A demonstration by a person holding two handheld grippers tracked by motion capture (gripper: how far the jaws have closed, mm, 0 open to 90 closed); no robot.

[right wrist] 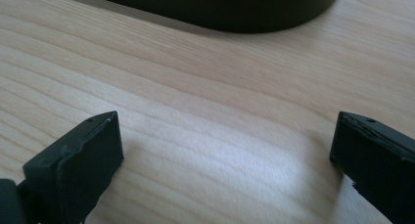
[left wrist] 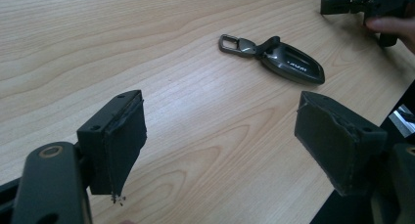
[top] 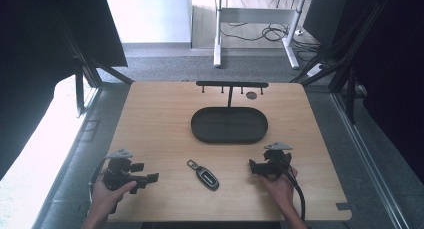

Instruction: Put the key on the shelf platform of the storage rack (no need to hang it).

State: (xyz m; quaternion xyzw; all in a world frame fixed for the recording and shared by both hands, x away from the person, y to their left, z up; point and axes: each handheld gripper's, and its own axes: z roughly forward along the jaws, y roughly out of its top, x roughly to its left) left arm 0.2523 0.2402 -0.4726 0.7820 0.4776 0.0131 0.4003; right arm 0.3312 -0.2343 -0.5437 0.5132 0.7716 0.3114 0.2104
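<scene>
A lab or office test space, set up for recording. A light wooden table (top: 160,119) is standing inside a frame of black metal struts (top: 82,64), with dark curtains (top: 30,39) hanging at both sides. Grey carpet (top: 165,64) is covering the floor, and cables (top: 265,33) are lying under a white desk frame (top: 218,29) behind.
</scene>
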